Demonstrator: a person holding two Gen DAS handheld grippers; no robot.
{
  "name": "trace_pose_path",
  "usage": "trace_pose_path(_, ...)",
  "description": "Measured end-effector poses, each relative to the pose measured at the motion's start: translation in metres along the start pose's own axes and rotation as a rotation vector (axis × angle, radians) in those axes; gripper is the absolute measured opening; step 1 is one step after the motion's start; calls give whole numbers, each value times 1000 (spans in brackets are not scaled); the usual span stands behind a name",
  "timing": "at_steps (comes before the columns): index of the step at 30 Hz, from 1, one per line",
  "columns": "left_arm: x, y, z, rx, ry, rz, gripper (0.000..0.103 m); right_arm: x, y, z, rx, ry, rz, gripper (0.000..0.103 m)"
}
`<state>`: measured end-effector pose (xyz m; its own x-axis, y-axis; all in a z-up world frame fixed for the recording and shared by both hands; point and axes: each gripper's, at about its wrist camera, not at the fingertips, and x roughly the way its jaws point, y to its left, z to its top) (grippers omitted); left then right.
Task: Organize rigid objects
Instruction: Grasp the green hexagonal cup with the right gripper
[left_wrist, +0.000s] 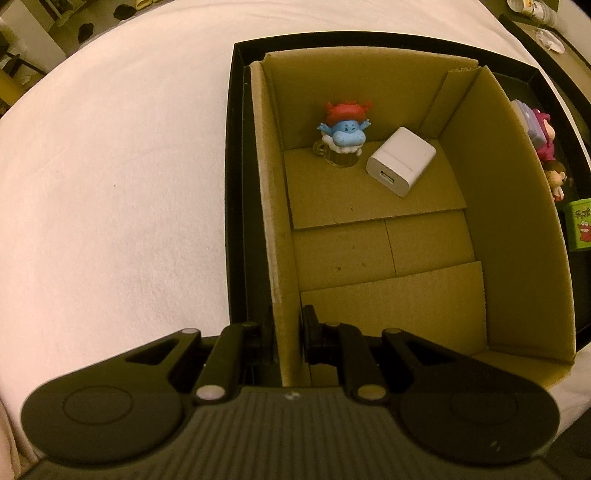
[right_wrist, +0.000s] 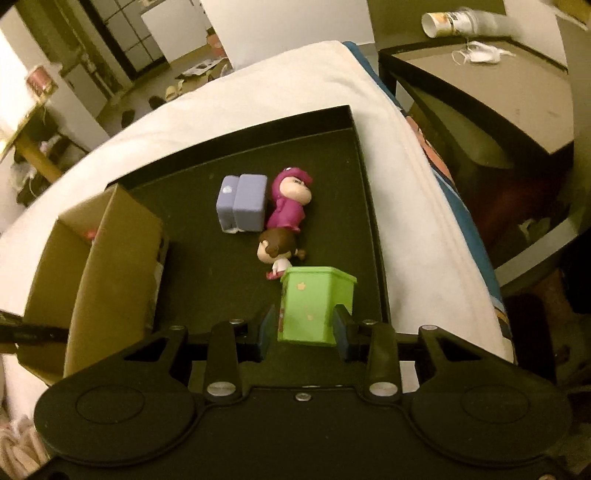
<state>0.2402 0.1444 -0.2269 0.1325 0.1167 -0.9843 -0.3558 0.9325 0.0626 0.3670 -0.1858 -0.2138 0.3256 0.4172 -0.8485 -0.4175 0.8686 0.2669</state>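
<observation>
Right gripper (right_wrist: 303, 328) sits at the green box (right_wrist: 314, 306), jaws on either side of it, one pad each flank – pinching it or near enough; contact on the left pad isn't fully clear, so I can't tell for sure that it's gripped. No earlier view to compare.

Green box is on the black tray (right_wrist: 207, 266), just right of the carton (right_wrist: 110, 258), at the tray's near end. It stands upright, long axis vertical, lid end up, tilted a bit away from the camera. Directly ahead of the right gripper and between its fingers, so the right hand is the one on it.

Beyond the box, further from the carton's near end: brown-haired doll (right_wrist: 277, 251) lying on its side, touching or nearly touching the box; pink doll (right_wrist: 288, 203) past that; purple block (right_wrist: 243, 206) beside the pink doll, on the carton side.

Left gripper (left_wrist: 288, 332) is pressed together on the carton's left wall (left_wrist: 280, 258), pointing down – holding it steady, by the look.

Inside the carton, far end: blue figure (left_wrist: 345, 134) upright, white charger (left_wrist: 402, 166) just right of it, port facing the camera. Near half of the carton floor is free.

Likely next: lift the box and carry it left over the carton's right wall.
</observation>
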Motion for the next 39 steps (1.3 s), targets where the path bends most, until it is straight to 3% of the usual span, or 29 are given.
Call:
trace_pose_path(5,1,0,1,-2,2,-1,11,7,-15,2,54,11,28,36)
trace_pose_path(8,2,1,0,-5,0,-5,11,12,-18,1,70,19,36,42)
trace_pose_path(26,1,2,-1,-3,-9,-17,11,28,-14,10,143,35,82,46)
trace_pose_path(33,1,1,-1,0,-10,-17,11,37,-14,7,164,59,71,56)
trace_pose_path(39,1,2,0,2,-10,-17,11,46,-12,2,153,74,68,52)
